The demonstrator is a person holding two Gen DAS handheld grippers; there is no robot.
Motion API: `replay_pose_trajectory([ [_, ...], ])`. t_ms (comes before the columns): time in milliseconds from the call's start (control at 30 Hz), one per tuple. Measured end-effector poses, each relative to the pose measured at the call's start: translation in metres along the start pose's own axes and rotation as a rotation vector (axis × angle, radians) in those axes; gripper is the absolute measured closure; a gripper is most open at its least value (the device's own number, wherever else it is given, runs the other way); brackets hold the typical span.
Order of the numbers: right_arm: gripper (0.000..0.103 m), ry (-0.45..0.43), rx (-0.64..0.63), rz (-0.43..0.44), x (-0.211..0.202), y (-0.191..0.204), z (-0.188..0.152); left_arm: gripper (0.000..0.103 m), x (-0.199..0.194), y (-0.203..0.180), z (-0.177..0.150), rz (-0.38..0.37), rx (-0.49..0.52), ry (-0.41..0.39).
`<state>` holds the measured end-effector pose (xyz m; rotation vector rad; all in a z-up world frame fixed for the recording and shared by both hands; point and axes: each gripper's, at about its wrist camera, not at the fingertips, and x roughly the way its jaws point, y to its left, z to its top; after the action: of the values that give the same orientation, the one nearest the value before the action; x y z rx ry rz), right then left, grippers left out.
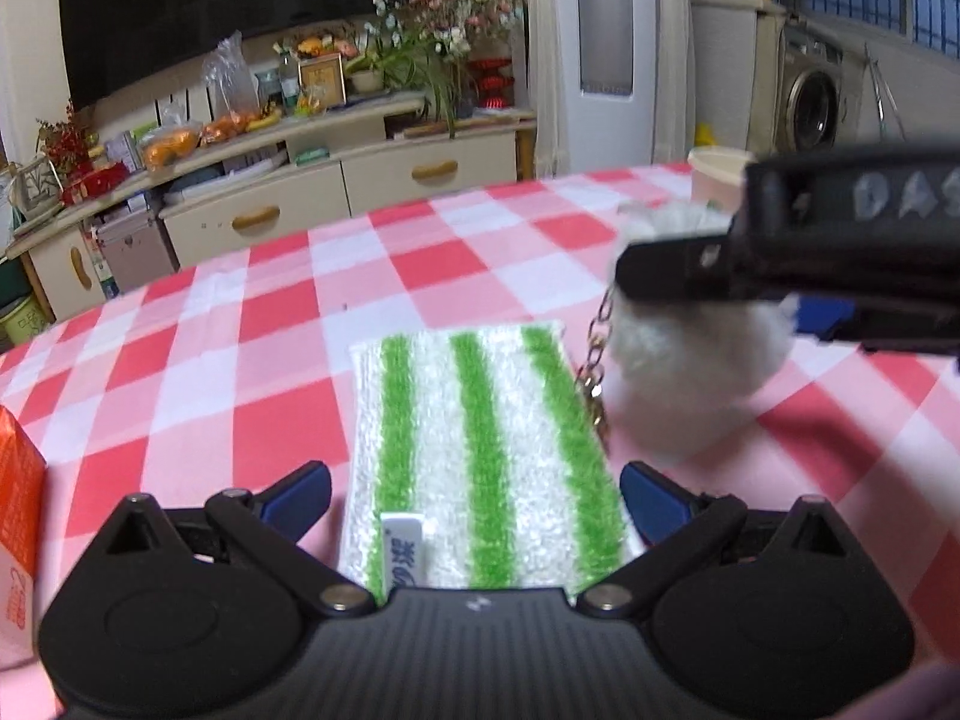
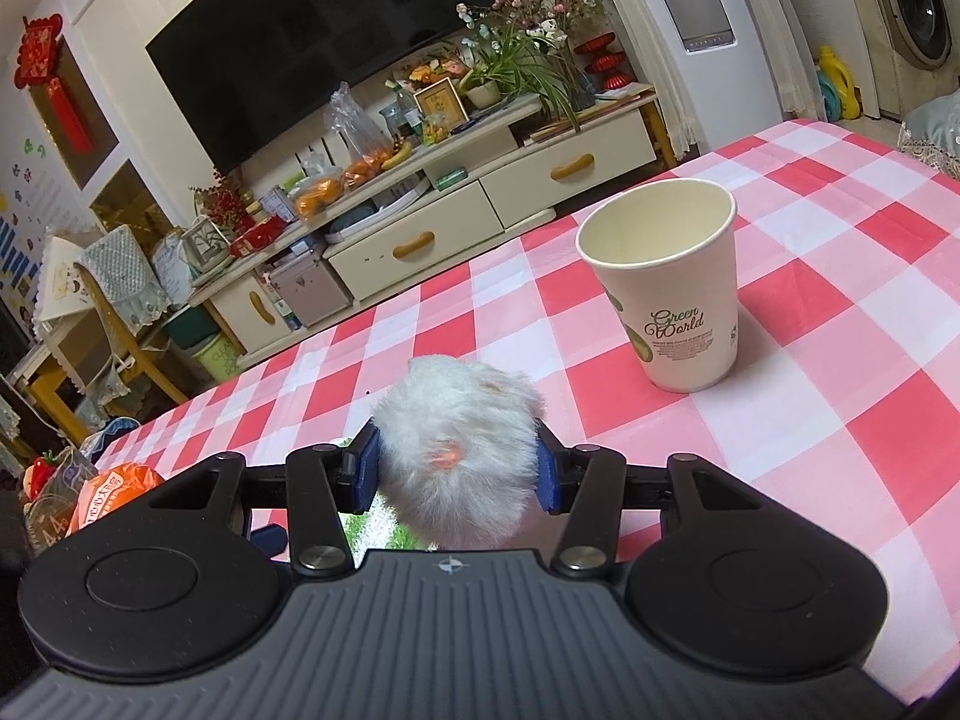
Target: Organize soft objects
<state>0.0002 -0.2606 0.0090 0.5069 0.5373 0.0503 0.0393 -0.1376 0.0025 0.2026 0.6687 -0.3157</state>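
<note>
A white and green striped cloth pad (image 1: 480, 450) lies flat on the checked tablecloth (image 1: 240, 360), between the blue pads of my left gripper (image 1: 474, 498), which is open around its near end. My right gripper (image 2: 459, 468) is shut on a white fluffy pompom (image 2: 462, 444) and holds it above the table. In the left wrist view the pompom (image 1: 690, 384) hangs at the right with a gold chain (image 1: 594, 372) dangling beside the pad, under the right gripper's black fingers (image 1: 678, 267). A corner of the pad shows below the pompom in the right wrist view (image 2: 384, 531).
A white paper cup (image 2: 672, 288) stands upright on the table to the right and beyond the pompom; its rim shows in the left wrist view (image 1: 717, 171). An orange carton (image 1: 18, 516) stands at the left table edge. A TV cabinet stands beyond the table's far edge.
</note>
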Motion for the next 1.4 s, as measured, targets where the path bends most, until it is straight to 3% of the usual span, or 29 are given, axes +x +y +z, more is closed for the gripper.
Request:
replay_pose_trajectory([
  [100,0.043,-0.002,-0.002,-0.002,-0.001,0.000,0.000,0.013,0.004,0.007,0.000,-0.034,-0.056,0.012],
  [333,0.047,-0.053,0.009,-0.047,-0.006,-0.003,0.003,0.021,0.002,0.016,0.001,-0.022,-0.085,0.008],
  [733,0.054,-0.075,-0.019,-0.115,-0.004,0.002,-0.002,0.026,-0.007,0.024,-0.007,-0.012,-0.091,-0.001],
  [1167,0.060,-0.037,-0.062,-0.107,0.002,0.008,-0.004,0.026,-0.023,0.042,-0.018,0.027,-0.082,0.033],
  [1200,0.061,-0.035,-0.067,-0.105,0.003,0.008,-0.004,0.026,-0.024,0.044,-0.019,0.029,-0.084,0.036],
  [1300,0.096,-0.053,-0.089,-0.141,0.001,0.008,-0.002,0.026,-0.030,0.052,-0.024,0.046,-0.102,0.046],
  [1400,0.095,-0.040,-0.049,-0.137,0.001,-0.006,0.004,0.027,-0.035,0.066,-0.031,0.052,-0.134,0.056],
])
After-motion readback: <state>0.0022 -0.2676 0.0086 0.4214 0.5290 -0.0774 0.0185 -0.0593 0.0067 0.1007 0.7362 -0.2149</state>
